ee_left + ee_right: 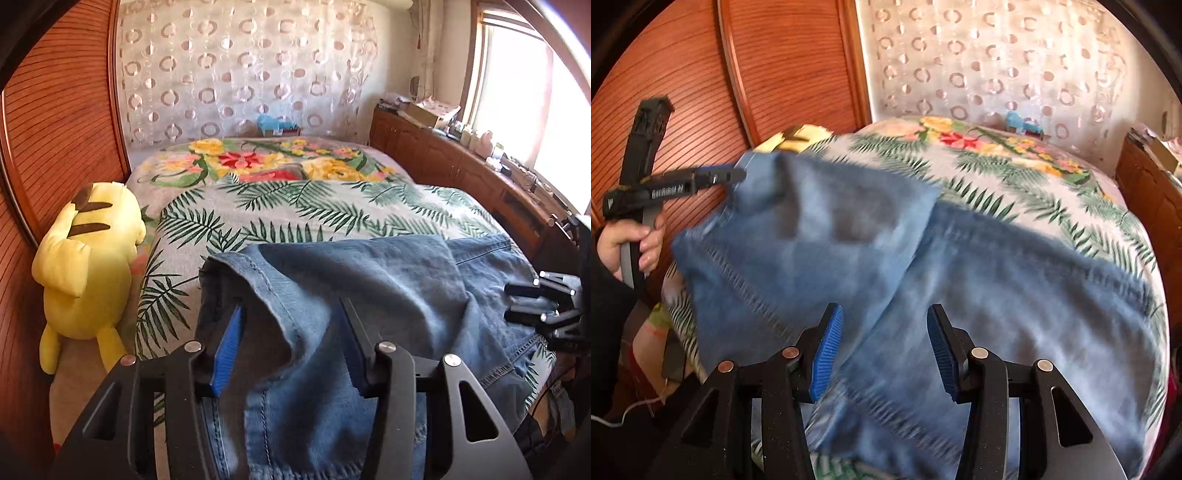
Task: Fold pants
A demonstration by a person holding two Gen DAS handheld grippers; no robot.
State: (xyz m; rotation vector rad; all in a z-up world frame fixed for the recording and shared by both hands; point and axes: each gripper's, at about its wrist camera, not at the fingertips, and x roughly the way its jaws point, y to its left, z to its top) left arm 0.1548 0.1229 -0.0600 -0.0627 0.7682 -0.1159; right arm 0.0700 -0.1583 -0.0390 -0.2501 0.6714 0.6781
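Note:
Blue denim pants [351,288] lie on the leaf-print bedspread [295,206], partly folded, with one leg laid over the rest. My left gripper [291,314] is open; a hemmed fold of denim bulges up between its blue pads, which stand wide apart. In the right wrist view the left gripper [738,175] sits at the far hem of the folded leg. My right gripper [884,321] is open and empty just above the pants [997,295]; the view is motion-blurred. It shows at the right edge of the left wrist view [543,306].
A yellow plush toy [88,266] lies at the bed's left edge against a wooden wardrobe [55,129]. A low wooden cabinet [461,166] with small items runs along the right under a bright window. A patterned curtain hangs behind the bed.

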